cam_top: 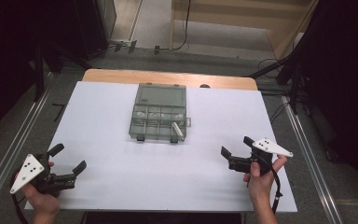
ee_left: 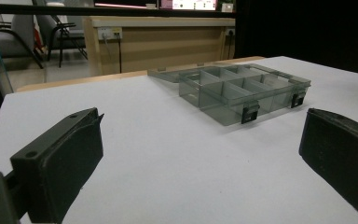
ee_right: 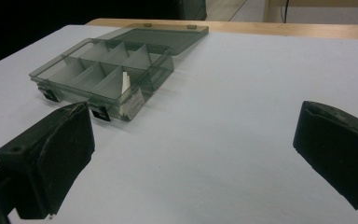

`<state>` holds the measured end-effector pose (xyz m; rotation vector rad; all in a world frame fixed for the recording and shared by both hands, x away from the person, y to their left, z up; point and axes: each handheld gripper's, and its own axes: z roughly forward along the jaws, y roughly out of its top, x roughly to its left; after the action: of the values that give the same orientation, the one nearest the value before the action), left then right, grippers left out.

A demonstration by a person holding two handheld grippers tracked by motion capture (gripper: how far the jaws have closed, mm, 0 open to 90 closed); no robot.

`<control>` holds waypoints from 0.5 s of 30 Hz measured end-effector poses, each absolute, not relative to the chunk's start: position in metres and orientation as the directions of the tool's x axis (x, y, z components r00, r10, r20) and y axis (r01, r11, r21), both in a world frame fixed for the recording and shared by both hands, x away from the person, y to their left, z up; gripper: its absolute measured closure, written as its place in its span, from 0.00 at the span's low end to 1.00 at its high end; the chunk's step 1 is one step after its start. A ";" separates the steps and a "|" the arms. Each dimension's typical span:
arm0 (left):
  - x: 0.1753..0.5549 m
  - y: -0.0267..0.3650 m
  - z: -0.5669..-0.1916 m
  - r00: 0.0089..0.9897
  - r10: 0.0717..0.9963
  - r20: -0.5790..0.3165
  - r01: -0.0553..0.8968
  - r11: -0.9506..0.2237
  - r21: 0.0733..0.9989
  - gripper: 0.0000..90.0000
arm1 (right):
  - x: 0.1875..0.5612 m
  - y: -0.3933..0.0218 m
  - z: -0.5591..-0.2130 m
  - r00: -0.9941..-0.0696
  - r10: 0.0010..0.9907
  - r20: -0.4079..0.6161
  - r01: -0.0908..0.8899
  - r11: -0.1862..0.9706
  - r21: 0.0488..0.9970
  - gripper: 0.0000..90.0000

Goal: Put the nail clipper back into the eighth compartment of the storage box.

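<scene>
Compartment box (cam_top: 159, 117) sits at the middle of the white table (cam_top: 121, 177), toward the far side, well apart from both grippers and lying between them, ahead of each. Its long axis, counting the lid (cam_top: 162, 95) laid flat open behind it, runs near to far; the row of latches (cam_top: 140, 138) faces the person. From the right gripper (cam_top: 235, 148) it lies forward and to the left; from the left gripper (cam_top: 71, 158), forward and to the right. The right one looks slightly nearer, and the white piece (cam_top: 177, 130) leaning in the box's near right compartment is on its side, so I judge that hand better placed to reach. Smoky, see-through plastic, divided into small cells, most apparently empty. Both grippers hover low near the near edge with jaws spread wide, holding nothing.
</scene>
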<state>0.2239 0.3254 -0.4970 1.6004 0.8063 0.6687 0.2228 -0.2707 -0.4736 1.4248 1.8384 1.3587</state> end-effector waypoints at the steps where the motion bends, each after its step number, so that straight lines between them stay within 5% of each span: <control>1: 0.224 0.325 -0.497 0.599 0.800 -0.006 0.142 -0.099 0.985 0.00 | 0.221 -0.272 -0.474 -0.370 0.904 0.213 0.467 -0.017 0.884 0.00; 15: 0.224 0.325 -0.497 0.598 0.802 -0.005 0.143 -0.100 0.985 0.00 | 0.203 -0.302 -0.484 -0.330 0.920 0.211 0.456 -0.040 0.889 0.00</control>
<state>0.2236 0.3250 -0.4971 1.6024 0.8088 0.6708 0.2031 -0.3016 -0.4841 1.4489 1.7863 1.3465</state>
